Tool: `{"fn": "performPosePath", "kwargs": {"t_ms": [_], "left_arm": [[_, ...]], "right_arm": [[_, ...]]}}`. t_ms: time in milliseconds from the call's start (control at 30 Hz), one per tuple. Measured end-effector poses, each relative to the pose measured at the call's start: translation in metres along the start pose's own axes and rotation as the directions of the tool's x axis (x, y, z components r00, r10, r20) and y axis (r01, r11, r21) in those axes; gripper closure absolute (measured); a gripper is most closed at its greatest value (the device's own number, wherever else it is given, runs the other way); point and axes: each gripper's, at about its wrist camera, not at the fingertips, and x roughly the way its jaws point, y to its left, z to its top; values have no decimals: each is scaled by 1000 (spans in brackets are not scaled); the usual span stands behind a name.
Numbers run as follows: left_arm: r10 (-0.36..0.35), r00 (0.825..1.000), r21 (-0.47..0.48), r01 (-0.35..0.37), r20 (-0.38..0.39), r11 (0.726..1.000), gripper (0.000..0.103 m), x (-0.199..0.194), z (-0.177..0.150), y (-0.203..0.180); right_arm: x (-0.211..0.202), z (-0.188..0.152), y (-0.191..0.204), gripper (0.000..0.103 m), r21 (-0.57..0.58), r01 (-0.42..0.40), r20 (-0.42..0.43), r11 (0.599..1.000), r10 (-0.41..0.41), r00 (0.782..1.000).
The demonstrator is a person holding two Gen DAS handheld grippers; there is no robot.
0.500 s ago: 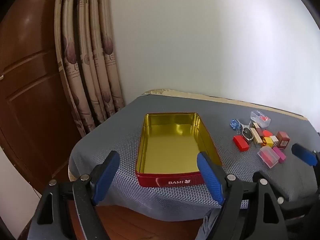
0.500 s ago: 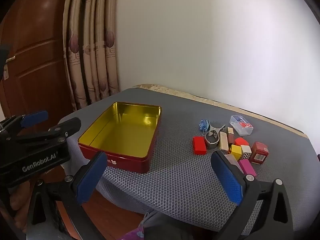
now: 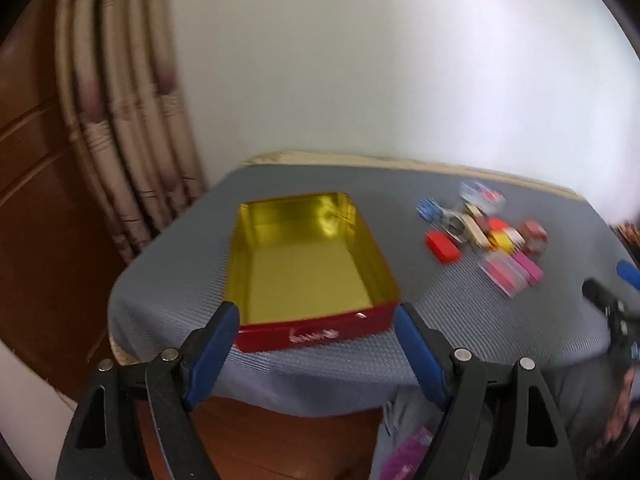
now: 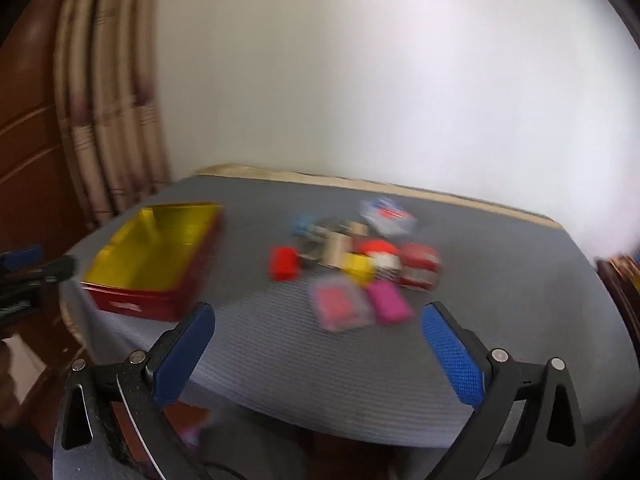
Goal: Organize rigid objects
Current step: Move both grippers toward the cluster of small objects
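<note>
From the left wrist view, the left gripper (image 3: 316, 320) stands wide apart with nothing between its blue pads, hanging just short of the near red wall of the open tin (image 3: 316, 334), whose gold inside holds nothing; the tin sits on the grey mat (image 3: 460, 320). To the tin's right lies a cluster of small objects (image 3: 486, 236), among them a red block (image 3: 442, 246) and a pink case (image 3: 505, 276). From the right wrist view, the right gripper (image 4: 318, 326) is likewise spread wide and empty, near the cluster; motion blur makes the pieces hard to tell apart, though the pink case (image 4: 340, 306) lies nearest.
</note>
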Motion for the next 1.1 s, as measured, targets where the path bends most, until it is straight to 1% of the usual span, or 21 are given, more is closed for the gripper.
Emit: {"fn": "performPosePath", "kwargs": {"t_ms": [67,100,133,167,233,300,367,433,467,533,600,700,767,800,833,967,1100], "left_arm": [[-32,999,34,32,-9,999,21,1,-3,-10],[-61,998,69,63,-29,996,21,4,-4,-20],[-82,996,85,85,-40,993,21,5,-8,-24],[-117,990,106,125,-73,986,21,10,-9,-34],[-157,980,111,170,-118,979,21,17,-7,-46],[-221,958,97,241,-184,966,21,29,-4,-60],[-280,929,41,298,-241,954,21,44,2,-71],[-346,889,-28,354,-302,935,21,62,8,-81],[-384,862,-72,383,-331,921,21,74,14,-90],[-432,826,-141,409,-362,901,21,90,22,-106],[-453,799,-179,417,-395,891,21,107,31,-124],[-456,773,-207,407,-440,890,21,129,41,-148],[-465,751,-242,397,-470,886,21,145,47,-157],[-455,743,-252,379,-491,890,21,154,49,-162],[-439,737,-270,347,-514,898,21,165,49,-166],[-452,719,-343,307,-528,888,21,186,52,-168],[-420,714,-340,265,-559,902,21,204,57,-177]], "right_arm": [[4,-7,-26,0,30,52,-42,998,-50,998],[8,-11,-41,0,52,68,-66,996,-65,996],[10,-13,-55,0,80,84,-86,993,-77,993],[12,-18,-67,0,105,92,-93,990,-82,992],[12,-21,-86,0,143,101,-104,985,-87,991],[10,-20,-91,0,159,109,-104,981,-93,990],[10,-17,-97,0,165,100,-103,981,-84,991],[11,-18,-97,0,162,89,-105,983,-72,992],[9,-16,-95,0,158,86,-112,984,-69,991],[13,-15,-99,0,158,81,-125,984,-61,990],[16,-15,-105,0,171,70,-133,983,-48,990],[20,-15,-117,0,203,65,-143,977,-36,989],[22,-15,-126,0,227,63,-151,972,-29,988],[23,-16,-129,0,237,64,-154,969,-27,988],[24,-16,-133,0,248,64,-160,967,-24,987],[28,-18,-146,0,284,58,-172,957,-8,985],[33,-21,-152,0,303,49,-188,952,9,982]]}}
